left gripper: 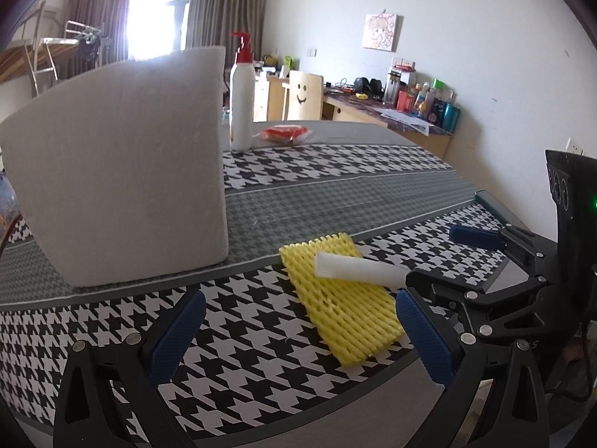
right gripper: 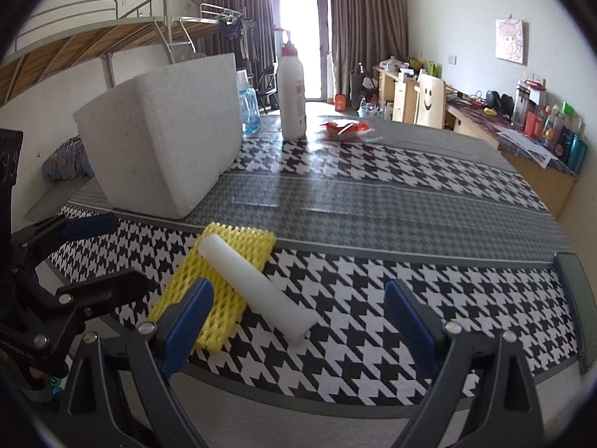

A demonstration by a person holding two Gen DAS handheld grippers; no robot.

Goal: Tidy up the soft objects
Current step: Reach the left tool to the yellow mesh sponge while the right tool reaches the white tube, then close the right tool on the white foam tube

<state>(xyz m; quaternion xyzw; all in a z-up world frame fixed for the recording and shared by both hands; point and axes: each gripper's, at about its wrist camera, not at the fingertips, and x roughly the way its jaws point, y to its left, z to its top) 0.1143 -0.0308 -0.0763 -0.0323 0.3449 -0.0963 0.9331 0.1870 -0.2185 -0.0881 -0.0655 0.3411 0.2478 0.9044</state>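
Setting: houndstooth-patterned counter (right gripper: 373, 194) in a lived-in room, with a curtained window behind and a cluttered desk along the far wall.
Soft things: a white foam roll (right gripper: 257, 283) lies across a yellow foam net sleeve (right gripper: 224, 261), both near the front edge of the counter.
Roll, long axis: in the right wrist view it runs diagonally, far end up-left on the sleeve, near end down-right resting on the bare cloth past the sleeve's edge.
Likely bin: a white foam box (right gripper: 164, 138) stands well behind and to the left of the pair; a pump bottle (right gripper: 293, 93) and a red packet (right gripper: 345, 128) sit farther back.
Right hand-held gripper (right gripper: 298, 328): jaws spread wide apart, holding nothing; the roll's near end lies just ahead, between the two blue pads but left of centre.
Left hand-held gripper (left gripper: 298, 336): also wide apart and empty; the sleeve (left gripper: 339, 298) and roll (left gripper: 360, 270) lie ahead and off to its right, close to its right finger.
Nearer arm: by my reading the right one, since the roll already points into its opening.
Key relation: the roll's axis lies nearly along the right gripper's reach, not across it, so a clean pinch probably calls for a wrist turn or a grasp on the near end.
Risk: the sleeve under the roll may be dragged along.
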